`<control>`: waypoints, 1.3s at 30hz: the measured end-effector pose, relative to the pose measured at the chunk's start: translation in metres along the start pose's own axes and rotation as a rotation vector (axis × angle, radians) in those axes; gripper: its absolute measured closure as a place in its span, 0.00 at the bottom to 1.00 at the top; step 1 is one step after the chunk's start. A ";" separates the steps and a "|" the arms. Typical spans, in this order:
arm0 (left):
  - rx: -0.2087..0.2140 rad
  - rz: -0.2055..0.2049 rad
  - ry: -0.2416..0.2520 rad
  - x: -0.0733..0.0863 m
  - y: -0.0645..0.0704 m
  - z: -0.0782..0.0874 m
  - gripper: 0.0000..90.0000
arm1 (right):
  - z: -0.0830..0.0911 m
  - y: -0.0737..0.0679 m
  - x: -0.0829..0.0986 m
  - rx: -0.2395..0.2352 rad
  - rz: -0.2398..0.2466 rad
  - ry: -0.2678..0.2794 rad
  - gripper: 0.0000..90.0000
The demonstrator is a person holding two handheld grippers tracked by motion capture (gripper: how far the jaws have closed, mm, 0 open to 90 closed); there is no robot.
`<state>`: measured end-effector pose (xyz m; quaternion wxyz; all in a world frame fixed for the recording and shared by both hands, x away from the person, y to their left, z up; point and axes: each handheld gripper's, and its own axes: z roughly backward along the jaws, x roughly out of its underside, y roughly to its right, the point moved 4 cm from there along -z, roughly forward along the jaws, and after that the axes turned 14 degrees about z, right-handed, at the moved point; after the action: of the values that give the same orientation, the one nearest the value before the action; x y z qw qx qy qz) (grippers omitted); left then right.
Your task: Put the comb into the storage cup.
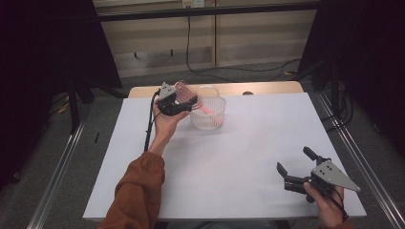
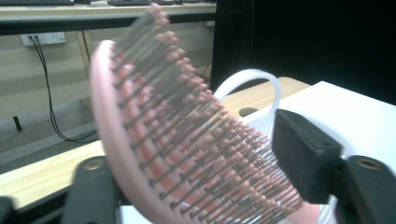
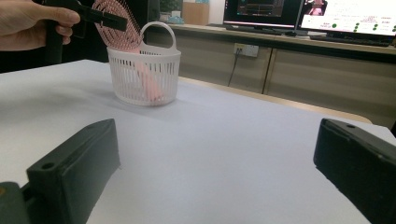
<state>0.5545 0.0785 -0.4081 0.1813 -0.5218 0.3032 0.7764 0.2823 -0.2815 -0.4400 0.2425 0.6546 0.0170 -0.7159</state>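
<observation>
Hairbrush: a pink plastic hairbrush with an oval paddle head and rows of pink-tipped bristles (image 1: 184,93). It sits at the far side of the table, left of centre. Its head sticks up above the basket rim, tilted, while its handle points down inside the basket.

Basket: a small white plastic basket with slotted walls and an arched handle (image 1: 213,117). It stands upright on the far part of the table, just right of the left gripper. The pink handle shows through its slots in the right gripper view (image 3: 148,84).

Left gripper: a black two-jaw gripper with a grey three-cornered plate on top (image 1: 180,106), held in the person's left hand (image 1: 165,125) above the basket's left rim. Its jaws are clenched on the brush head, one on each face; the left gripper view shows the bristles (image 2: 196,140) close up between them.

Right gripper: a matching black gripper (image 1: 295,167) at the near right corner, well apart from the basket, held low over the table. Its jaws stand wide, released, grasping nothing.

Table: a white rectangular table top (image 1: 239,162) with a strip of pale wood along its far edge.

Sleeve: a rust-orange sleeve (image 1: 136,191) covers the left forearm, coming in from the near edge.
</observation>
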 end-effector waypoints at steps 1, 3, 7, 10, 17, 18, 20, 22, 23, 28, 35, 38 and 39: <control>0.000 0.006 -0.001 0.000 0.001 -0.001 0.33 | 0.000 0.000 0.000 0.000 0.001 0.000 0.00; 0.007 0.001 0.000 0.001 0.002 -0.002 0.31 | 0.000 0.000 0.000 -0.001 -0.003 -0.003 0.00; 0.017 0.005 -0.010 0.002 0.002 -0.002 0.26 | 0.000 0.000 0.000 -0.004 0.001 0.001 0.00; 0.018 0.020 -0.011 0.004 0.001 -0.003 0.20 | 0.000 0.000 0.000 -0.002 -0.002 -0.002 0.00; 0.029 0.032 -0.011 0.005 0.004 -0.005 0.11 | 0.000 -0.001 0.000 -0.005 0.002 0.002 0.00; 0.031 0.033 -0.011 0.005 0.004 -0.005 0.10 | 0.000 -0.001 0.000 -0.005 0.001 0.002 0.00; 0.034 0.030 -0.011 0.006 0.004 -0.005 0.09 | 0.000 -0.001 0.000 -0.003 0.001 0.003 0.00; 0.044 0.029 -0.011 0.006 0.004 -0.005 0.07 | 0.000 -0.001 0.000 -0.006 0.000 0.002 0.00; 0.042 0.032 -0.011 0.006 0.004 -0.005 0.06 | 0.000 -0.001 0.000 -0.005 -0.001 0.002 0.00; 0.063 0.036 -0.021 0.008 0.002 -0.005 0.04 | 0.000 -0.001 0.000 -0.006 -0.002 0.003 0.00; 0.073 0.043 0.012 0.006 -0.003 0.002 0.02 | 0.000 -0.002 0.000 -0.012 -0.006 0.001 0.00; 0.069 0.045 0.024 0.005 -0.004 0.006 0.02 | 0.000 -0.002 0.000 -0.008 -0.007 0.003 0.00; 0.071 0.044 0.029 0.005 -0.004 0.007 0.02 | 0.000 -0.002 0.000 -0.008 -0.006 0.003 0.00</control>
<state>0.5499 0.0857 -0.4116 0.1784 -0.5195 0.3447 0.7613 0.2820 -0.2799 -0.4401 0.2429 0.6546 0.0223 -0.7156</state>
